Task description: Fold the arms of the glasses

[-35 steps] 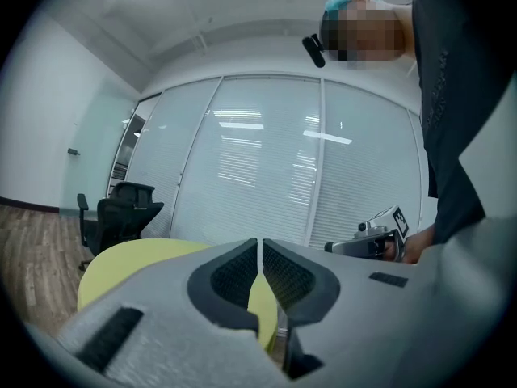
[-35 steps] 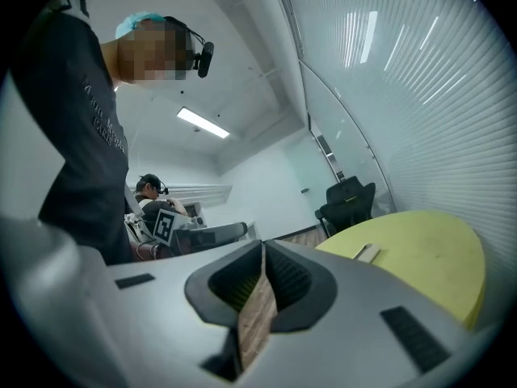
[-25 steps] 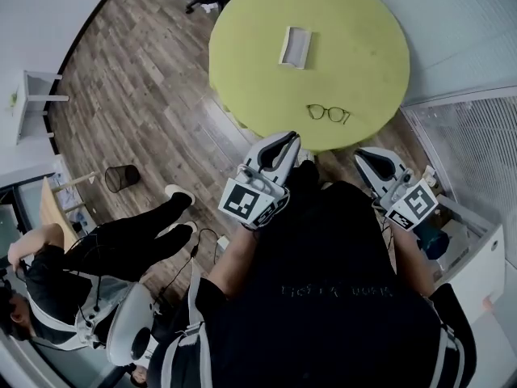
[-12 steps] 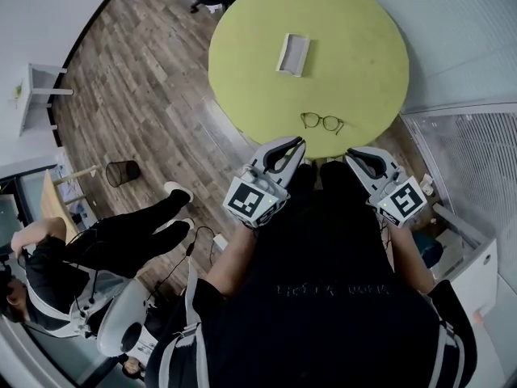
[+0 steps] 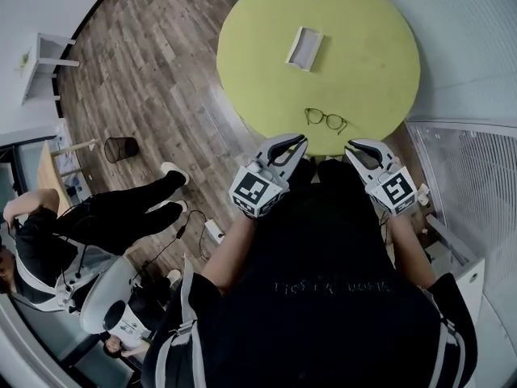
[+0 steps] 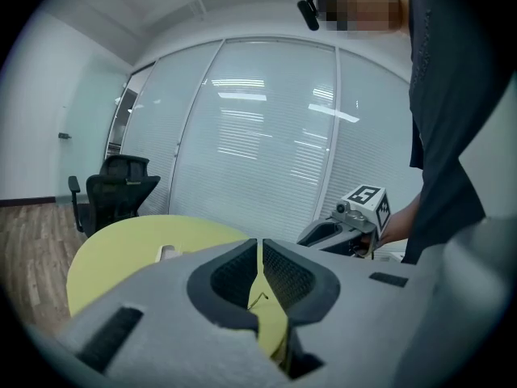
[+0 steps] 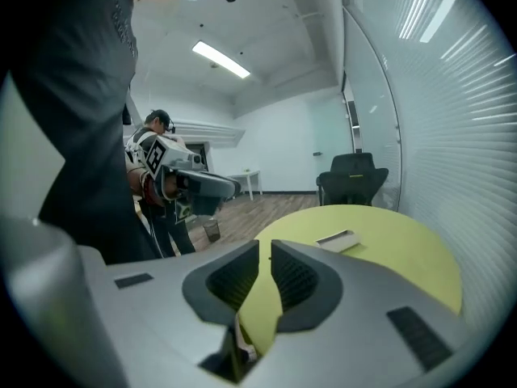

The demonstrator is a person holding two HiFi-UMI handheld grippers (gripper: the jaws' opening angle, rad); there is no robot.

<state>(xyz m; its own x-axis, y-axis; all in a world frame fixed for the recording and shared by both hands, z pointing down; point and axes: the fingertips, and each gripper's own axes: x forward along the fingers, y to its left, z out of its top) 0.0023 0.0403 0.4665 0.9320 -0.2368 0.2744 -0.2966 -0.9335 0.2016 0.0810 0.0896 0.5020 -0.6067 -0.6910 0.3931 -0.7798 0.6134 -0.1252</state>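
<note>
Left gripper [image 5: 296, 141] jaws are basically pinched together on nothing. Right gripper [image 5: 353, 145] shows a thin slit, empty too. Glasses [image 5: 325, 120] sit mid-frame by the yellow-green table's [image 5: 242, 95] lower edge. A clumsy nudge could probably push them off that edge.

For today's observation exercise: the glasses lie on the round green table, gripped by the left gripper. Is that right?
Not gripped: the head view shows the glasses lying free on the round green table, the left gripper short of them.
</note>
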